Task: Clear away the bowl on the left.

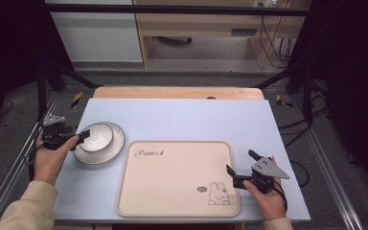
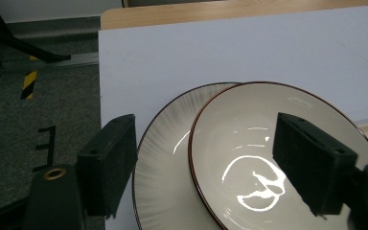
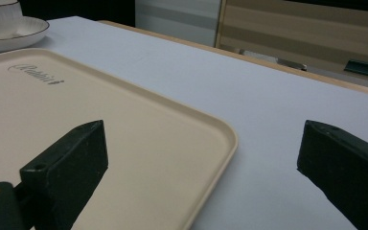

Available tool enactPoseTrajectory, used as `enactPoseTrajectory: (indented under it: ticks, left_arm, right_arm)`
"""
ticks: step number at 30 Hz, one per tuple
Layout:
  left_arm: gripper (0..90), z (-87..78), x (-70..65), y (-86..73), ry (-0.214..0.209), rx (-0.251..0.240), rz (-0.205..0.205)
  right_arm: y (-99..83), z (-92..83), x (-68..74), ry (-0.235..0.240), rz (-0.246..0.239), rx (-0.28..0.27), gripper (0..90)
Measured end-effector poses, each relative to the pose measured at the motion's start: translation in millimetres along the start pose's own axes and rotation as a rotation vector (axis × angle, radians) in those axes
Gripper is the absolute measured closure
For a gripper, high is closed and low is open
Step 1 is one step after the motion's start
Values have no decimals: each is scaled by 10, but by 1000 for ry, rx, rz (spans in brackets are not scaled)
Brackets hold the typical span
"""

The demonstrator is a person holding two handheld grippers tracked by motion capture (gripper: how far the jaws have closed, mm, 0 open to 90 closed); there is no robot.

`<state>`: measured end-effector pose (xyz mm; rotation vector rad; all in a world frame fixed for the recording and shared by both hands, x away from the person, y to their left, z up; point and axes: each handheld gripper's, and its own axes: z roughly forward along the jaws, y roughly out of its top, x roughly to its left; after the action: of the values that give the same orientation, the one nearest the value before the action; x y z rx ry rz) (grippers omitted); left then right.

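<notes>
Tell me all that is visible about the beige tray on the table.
The tray is beige, roughly square with rounded corners and a low raised rim, and looks like matte plastic. It lies flat on the pale blue table, with nothing on it. "Rabbit" is written near its far left corner; a small rabbit drawing sits near its near right corner. The right gripper straddles its right edge, open.

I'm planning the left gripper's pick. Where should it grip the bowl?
Grip the bowl by its near left rim, coming from the left: it sits upright on the plate, and the open left gripper already straddles that thin raised edge.
</notes>
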<state>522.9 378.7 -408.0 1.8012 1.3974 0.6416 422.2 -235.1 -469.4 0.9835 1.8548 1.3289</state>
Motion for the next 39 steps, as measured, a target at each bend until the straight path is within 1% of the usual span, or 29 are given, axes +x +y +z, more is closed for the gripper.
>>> enactPoseTrajectory:
  ticks: [4,6,9,11,13,16,17,18,19,20,21,25,29,34,35,36,38,39]
  left_arm:
    - [307,21,-6,-13,3,23,3]
    - [316,38,-10,-22,10,41,-4]
    - [358,68,-8,-30,25,70,-19]
    - [390,89,0,-33,36,91,-41]
    - [412,117,12,-35,23,111,-80]
    - [465,154,28,-34,24,132,-111]
    - [477,170,33,-35,26,140,-138]
    - [488,170,33,-35,26,140,-138]
    - [488,183,34,-35,22,149,-153]
    - [506,194,27,-34,20,161,-155]
    - [514,194,27,-34,20,161,-155]
    - [537,230,11,-37,34,184,-152]
    - [551,259,15,-47,35,203,-154]
    - [584,278,11,-44,35,215,-152]
    - [584,287,12,-44,35,220,-154]
    - [602,295,9,-45,35,224,-161]
    - [610,313,15,-49,35,228,-162]
    - [627,319,16,-51,37,231,-163]
  right_arm:
    - [-1,4,3,-1,-1,2,36]
    - [-1,2,3,-2,-1,2,37]
    - [0,-1,2,-1,0,2,38]
    - [0,1,4,1,-1,2,38]
    - [1,3,5,4,-2,2,38]
    - [1,1,4,5,-1,2,39]
    - [0,0,2,5,1,1,39]
    - [0,0,2,5,1,1,39]
    - [0,-1,-1,5,0,1,39]
    - [0,-2,-2,5,2,1,39]
    - [0,-2,-2,5,2,1,39]
    - [0,1,3,8,2,3,39]
    - [-1,2,3,9,3,4,39]
    - [-4,5,5,11,4,6,39]
    - [-4,6,5,12,4,6,39]
    - [-4,7,8,14,5,5,39]
    - [-4,7,8,15,5,5,40]
    - [-5,5,5,14,5,5,39]
